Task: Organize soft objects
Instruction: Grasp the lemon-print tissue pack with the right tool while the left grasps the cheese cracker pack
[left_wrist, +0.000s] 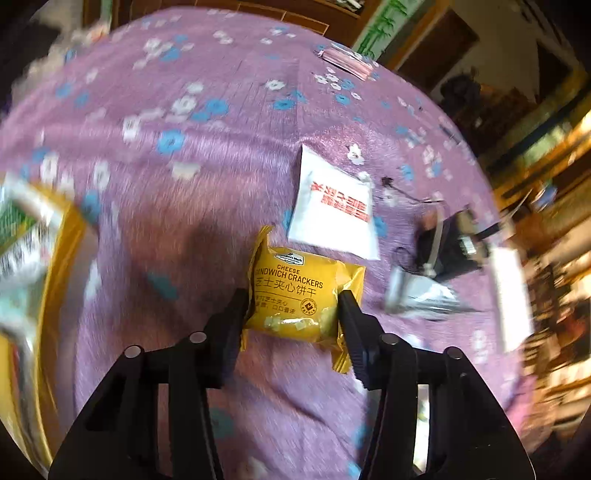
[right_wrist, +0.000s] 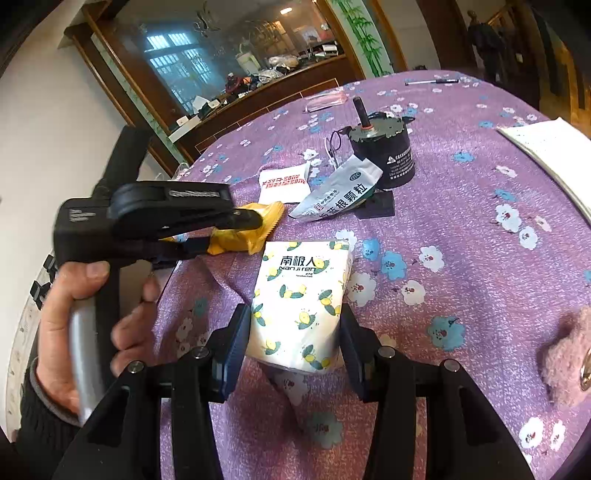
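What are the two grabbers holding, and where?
Left gripper pinches the cracker packet by its sides. Right gripper pinches the tissue pack by its sides.

A purple flowered tablecloth (right_wrist: 461, 229) covers the round table. On it stands a black motor (right_wrist: 384, 151) with its shaft upright, thin wires (right_wrist: 334, 142) beside it, a pen (right_wrist: 432, 82) near the far edge, white paper (right_wrist: 550, 147) at right

Purple floral tablecloth (right_wrist: 461, 229) under snack packets (left_wrist: 295, 291)
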